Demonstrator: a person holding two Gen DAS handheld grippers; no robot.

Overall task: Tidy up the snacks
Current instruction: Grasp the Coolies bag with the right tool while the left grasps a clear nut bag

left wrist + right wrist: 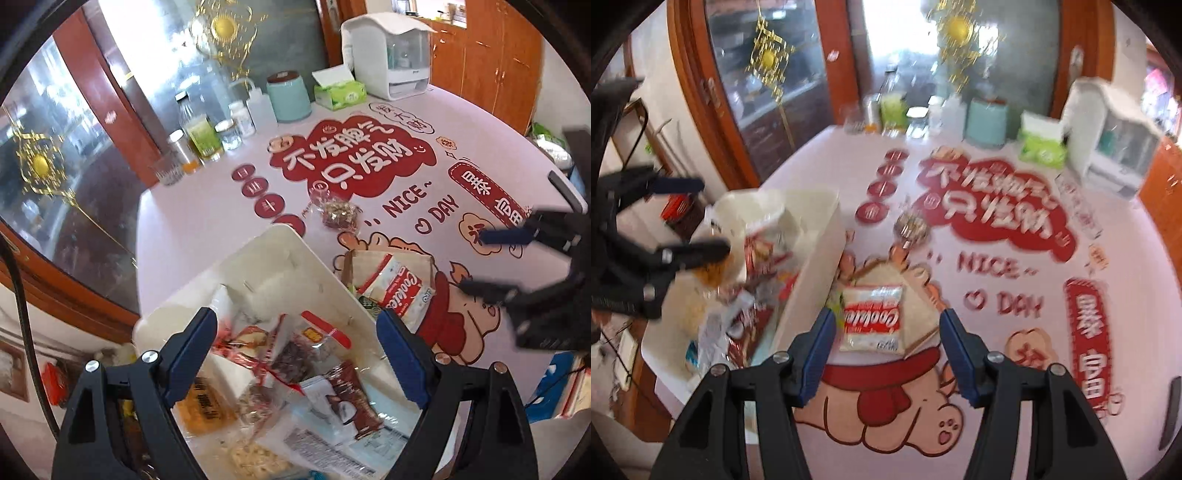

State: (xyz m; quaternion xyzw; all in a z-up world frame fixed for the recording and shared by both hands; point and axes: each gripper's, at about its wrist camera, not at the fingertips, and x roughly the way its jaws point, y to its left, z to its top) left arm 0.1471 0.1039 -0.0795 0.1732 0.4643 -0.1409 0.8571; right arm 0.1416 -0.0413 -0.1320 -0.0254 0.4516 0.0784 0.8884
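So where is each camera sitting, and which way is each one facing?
Left wrist: on the left tongs, angled down over the white bin of snacks; its blue pads show open, with the right tongs at the frame's right.
Right wrist: on the right tongs, angled down at the cookies packet; left tongs at the frame's left.
Shared: bin, cookies packet, printed table cover, green tissue box.

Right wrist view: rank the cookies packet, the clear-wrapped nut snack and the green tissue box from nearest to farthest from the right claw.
1. Cookies packet: just ahead of the open right claw, lying on a tan packet beside the white bin.
2. Clear-wrapped nut snack: mid-table, beyond the packet.
3. Green tissue box: far edge, to the right.
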